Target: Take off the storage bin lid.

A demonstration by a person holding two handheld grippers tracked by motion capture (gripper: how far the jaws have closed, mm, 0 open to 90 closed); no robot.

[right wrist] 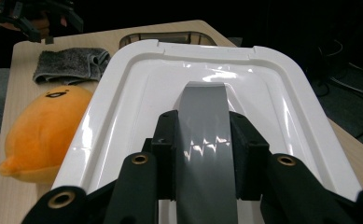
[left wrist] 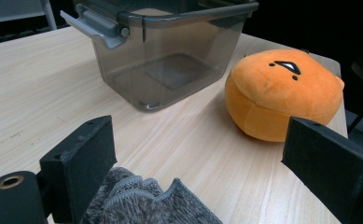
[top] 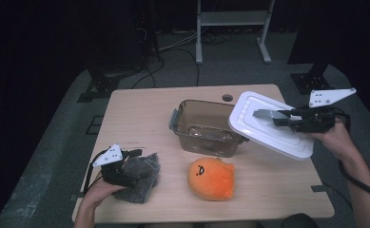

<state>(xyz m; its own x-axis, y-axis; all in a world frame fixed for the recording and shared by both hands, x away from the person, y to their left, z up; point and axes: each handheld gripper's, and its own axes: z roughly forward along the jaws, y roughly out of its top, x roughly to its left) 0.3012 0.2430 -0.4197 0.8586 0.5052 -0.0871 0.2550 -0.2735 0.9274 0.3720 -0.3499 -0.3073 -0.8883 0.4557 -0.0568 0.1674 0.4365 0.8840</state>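
My right gripper is shut on the grey handle of a white lid. It holds the lid tilted in the air, over the right rim of a smoky clear container that stands open mid-table. An orange plush lies in front of the container. At the front left my left gripper stands open over a folded grey cloth, whose edge lies between the wide jaws without being pressed.
The wooden table has a small cable hole near its far edge. A white metal rack and cables stand on the floor beyond it. The container shows nothing inside.
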